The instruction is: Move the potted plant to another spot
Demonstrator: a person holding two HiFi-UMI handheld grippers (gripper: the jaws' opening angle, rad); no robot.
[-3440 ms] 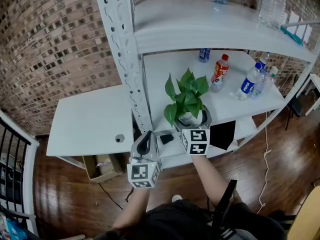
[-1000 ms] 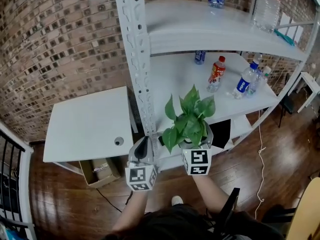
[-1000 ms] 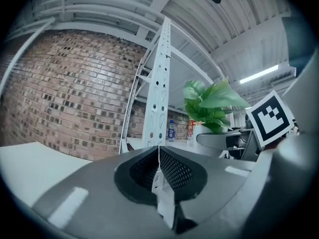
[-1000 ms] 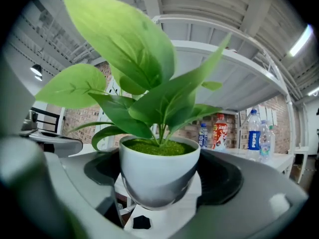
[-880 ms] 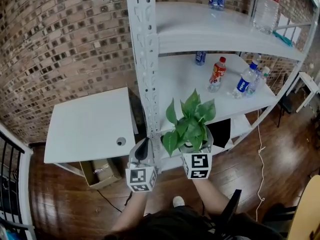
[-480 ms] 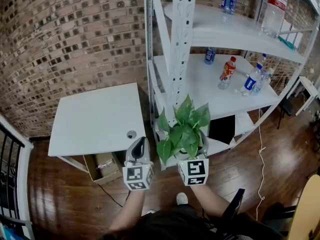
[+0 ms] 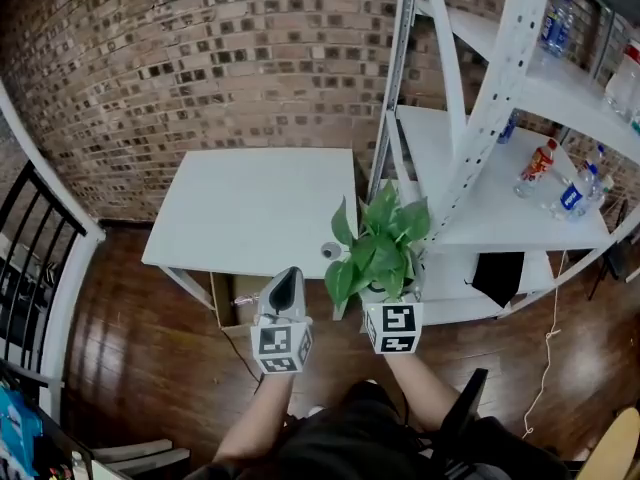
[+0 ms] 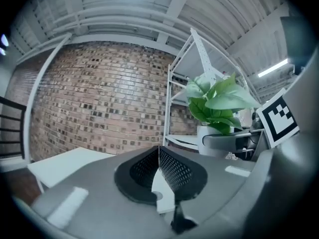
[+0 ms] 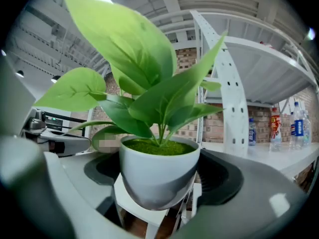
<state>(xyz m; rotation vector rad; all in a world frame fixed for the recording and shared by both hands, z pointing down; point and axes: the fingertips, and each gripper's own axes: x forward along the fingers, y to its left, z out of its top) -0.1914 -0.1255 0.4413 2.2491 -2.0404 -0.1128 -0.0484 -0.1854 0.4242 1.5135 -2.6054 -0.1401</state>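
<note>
Right tongs (image 7: 387,296) around leaf-hidden pot (image 9: 158,174)

Smooth pot (image 9: 159,176), glossy wood floor (image 7: 150,368), brick wall (image 7: 200,68)

I can read no text from here; the labels on the bottles (image 7: 540,160) on the shelf (image 7: 490,203) seem printed, but are too small to make out

The potted plant (image 7: 379,253), once on the shelf (image 7: 500,203), now hangs apparently just short of the white table (image 7: 240,208).
</note>
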